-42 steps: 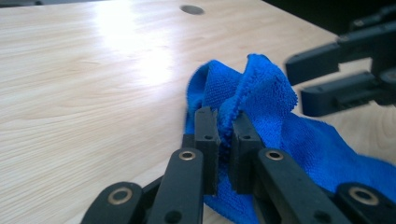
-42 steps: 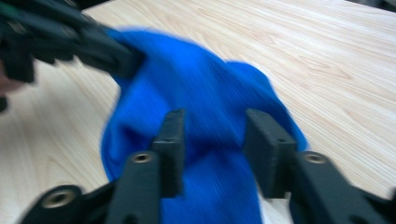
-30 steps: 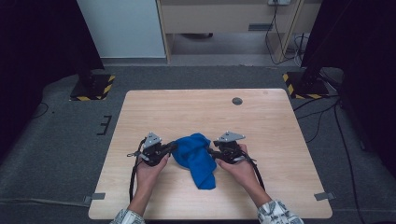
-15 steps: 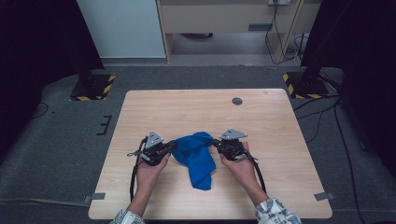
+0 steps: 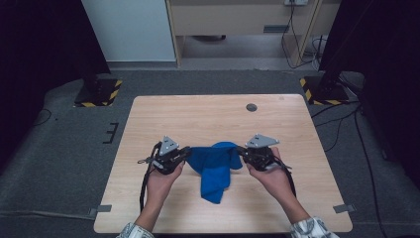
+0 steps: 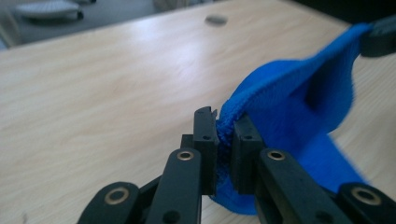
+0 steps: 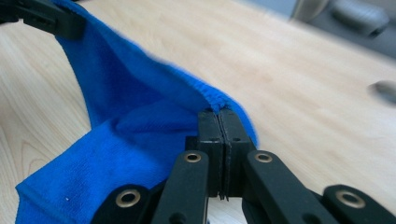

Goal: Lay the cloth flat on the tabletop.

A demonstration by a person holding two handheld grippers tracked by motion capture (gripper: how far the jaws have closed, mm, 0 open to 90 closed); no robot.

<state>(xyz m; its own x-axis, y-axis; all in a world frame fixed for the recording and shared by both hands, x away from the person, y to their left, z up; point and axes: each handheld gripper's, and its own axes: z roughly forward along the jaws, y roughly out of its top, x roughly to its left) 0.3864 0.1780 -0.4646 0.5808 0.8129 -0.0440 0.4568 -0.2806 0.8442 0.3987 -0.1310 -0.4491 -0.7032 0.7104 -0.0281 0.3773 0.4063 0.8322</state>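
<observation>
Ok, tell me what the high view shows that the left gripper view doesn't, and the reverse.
The high view alone takes in the person's two hands, the left hand among them, the grey floor around the table, and the blue terry cloth hanging down in a fold. The left gripper view alone gives the left gripper up close, jaws pinching the cloth's edge. Both share the light wooden table, the cloth and its small dark round inset.

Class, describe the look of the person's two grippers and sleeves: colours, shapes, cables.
The left gripper and right gripper are black, with flat, blocky jaws, brass-coloured pivot pins and a grey three-cornered plate on top. A black cable trails from each. The sleeves look pale and patterned.
</observation>
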